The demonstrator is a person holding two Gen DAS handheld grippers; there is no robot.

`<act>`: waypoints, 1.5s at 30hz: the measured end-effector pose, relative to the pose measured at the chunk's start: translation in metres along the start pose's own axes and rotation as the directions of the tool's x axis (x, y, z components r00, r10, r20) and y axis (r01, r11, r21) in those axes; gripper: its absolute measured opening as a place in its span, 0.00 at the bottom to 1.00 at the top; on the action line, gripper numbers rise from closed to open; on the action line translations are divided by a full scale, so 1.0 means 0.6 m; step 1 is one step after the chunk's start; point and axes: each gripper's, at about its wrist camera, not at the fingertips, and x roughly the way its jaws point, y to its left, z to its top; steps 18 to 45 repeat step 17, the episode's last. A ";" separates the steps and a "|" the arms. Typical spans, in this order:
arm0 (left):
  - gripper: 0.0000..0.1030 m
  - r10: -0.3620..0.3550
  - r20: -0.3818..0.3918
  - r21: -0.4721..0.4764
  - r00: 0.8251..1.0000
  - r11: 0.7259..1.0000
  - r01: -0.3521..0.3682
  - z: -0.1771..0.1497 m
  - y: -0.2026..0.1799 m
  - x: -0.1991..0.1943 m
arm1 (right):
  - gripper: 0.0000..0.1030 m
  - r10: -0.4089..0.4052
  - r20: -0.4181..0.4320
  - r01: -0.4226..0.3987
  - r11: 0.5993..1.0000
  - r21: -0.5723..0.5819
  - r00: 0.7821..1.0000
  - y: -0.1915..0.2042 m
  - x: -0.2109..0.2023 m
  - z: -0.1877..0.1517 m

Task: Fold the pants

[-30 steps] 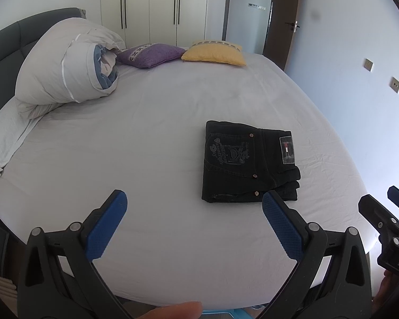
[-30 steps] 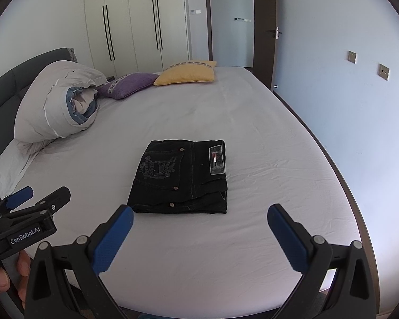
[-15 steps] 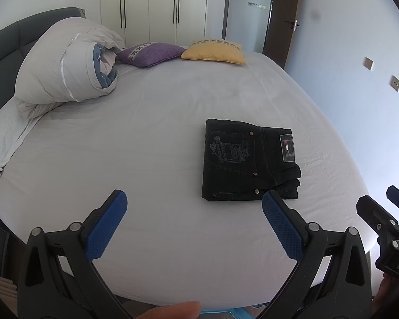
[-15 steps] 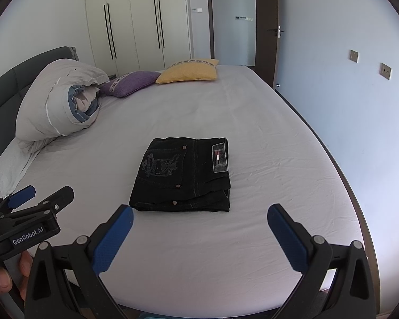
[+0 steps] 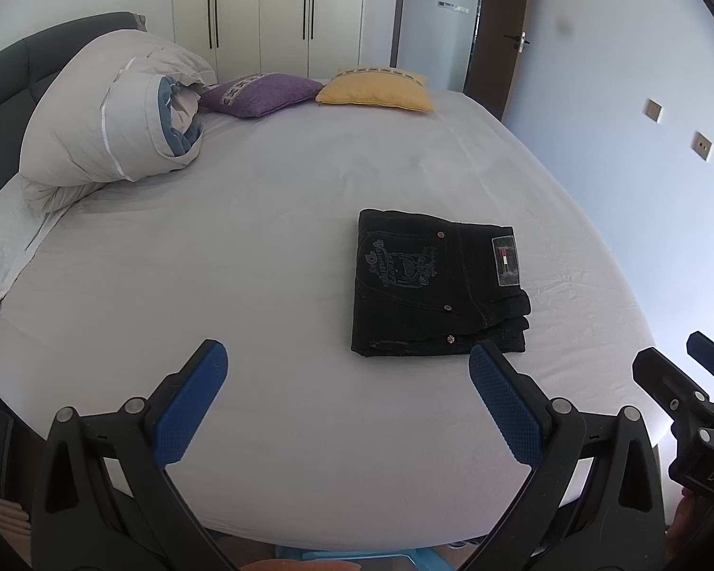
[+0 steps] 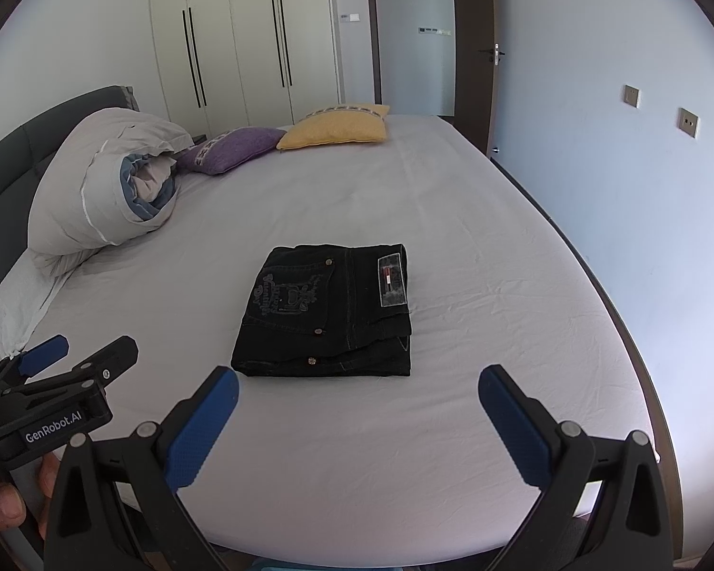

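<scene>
Pants folded, flat on bed, just ahead of both grippers.
Left gripper and right gripper both spread wide, empty. Denim looks thick, soft, fairly heavy; grab stacked near edge.

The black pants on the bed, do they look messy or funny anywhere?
Not really. The black pants lie folded in a neat, flat rectangle on the white sheet. Only the corner by the label is a little uneven, with layers peeking out. Both tools, left and right, are open and away from them.
</scene>
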 end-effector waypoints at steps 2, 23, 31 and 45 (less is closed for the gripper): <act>1.00 0.007 0.000 0.005 1.000 1.000 -0.007 -0.001 -0.002 0.001 | 1.00 0.000 -0.001 0.000 1.000 0.005 1.000 0.000 0.000 -0.001; 1.00 0.030 -0.004 0.014 1.000 0.999 -0.030 -0.004 -0.005 0.005 | 1.00 -0.008 -0.011 0.008 1.000 0.016 1.000 -0.010 0.002 -0.012; 1.00 0.030 -0.004 0.014 1.000 0.999 -0.030 -0.004 -0.005 0.005 | 1.00 -0.008 -0.011 0.008 1.000 0.016 1.000 -0.010 0.002 -0.012; 1.00 0.030 -0.004 0.014 1.000 0.999 -0.030 -0.004 -0.005 0.005 | 1.00 -0.008 -0.011 0.008 1.000 0.016 1.000 -0.010 0.002 -0.012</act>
